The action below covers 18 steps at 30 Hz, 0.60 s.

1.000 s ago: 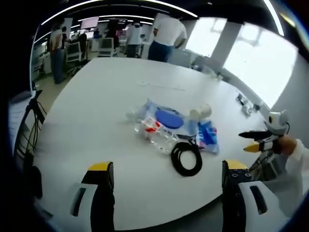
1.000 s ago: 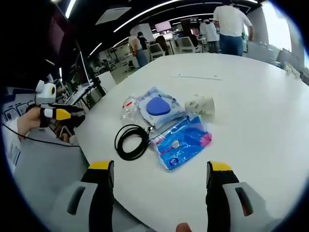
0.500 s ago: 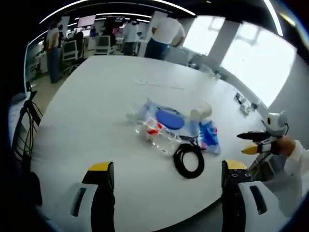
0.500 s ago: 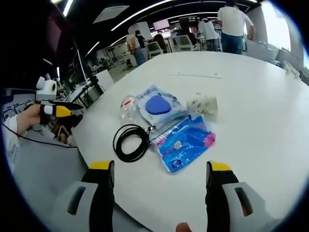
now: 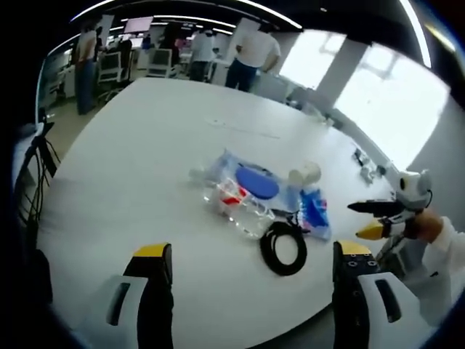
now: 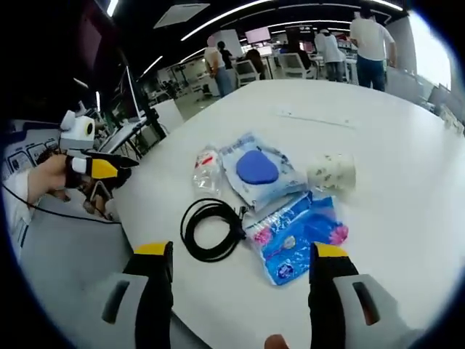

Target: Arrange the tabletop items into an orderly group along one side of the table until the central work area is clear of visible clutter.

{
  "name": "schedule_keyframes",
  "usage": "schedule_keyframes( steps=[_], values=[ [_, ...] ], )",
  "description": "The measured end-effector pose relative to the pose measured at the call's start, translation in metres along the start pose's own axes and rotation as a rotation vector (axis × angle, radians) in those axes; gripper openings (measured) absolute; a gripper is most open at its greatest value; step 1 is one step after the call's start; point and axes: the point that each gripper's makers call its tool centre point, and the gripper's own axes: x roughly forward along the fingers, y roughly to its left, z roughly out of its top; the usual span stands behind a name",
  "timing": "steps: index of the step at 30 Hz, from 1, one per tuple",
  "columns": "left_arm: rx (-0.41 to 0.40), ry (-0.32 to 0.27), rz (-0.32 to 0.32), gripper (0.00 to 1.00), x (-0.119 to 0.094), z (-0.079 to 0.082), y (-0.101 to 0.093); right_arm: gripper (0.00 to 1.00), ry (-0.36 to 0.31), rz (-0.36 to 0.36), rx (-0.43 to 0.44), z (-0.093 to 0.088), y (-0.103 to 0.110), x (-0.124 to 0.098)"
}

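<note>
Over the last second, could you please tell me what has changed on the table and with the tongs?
Nothing was taken hold of or let go. Both views have shifted slightly, which is the cameras moving. The cable, blue pouch, packet, clear bag and paper roll lie clustered as before. The left tongs and right tongs stay open and empty, off the table's near edge.

Print on the blue packet (image 6: 301,231) too small to read.
</note>
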Motion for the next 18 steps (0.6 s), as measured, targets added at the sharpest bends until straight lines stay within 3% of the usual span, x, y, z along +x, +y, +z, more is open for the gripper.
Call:
schedule_keyframes(
  steps=[11, 18],
  values=[
    [-0.047, -0.021, 0.002, 0.87, -0.005, -0.002, -0.002, 0.72, 0.036, 0.05, -0.045, 0.008, 0.016, 0.025],
    [-0.042, -0.024, 0.021, 0.86, -0.014, -0.007, -0.004, 0.71, 0.036, 0.131, -0.042, 0.026, 0.041, 0.048]
  ],
)
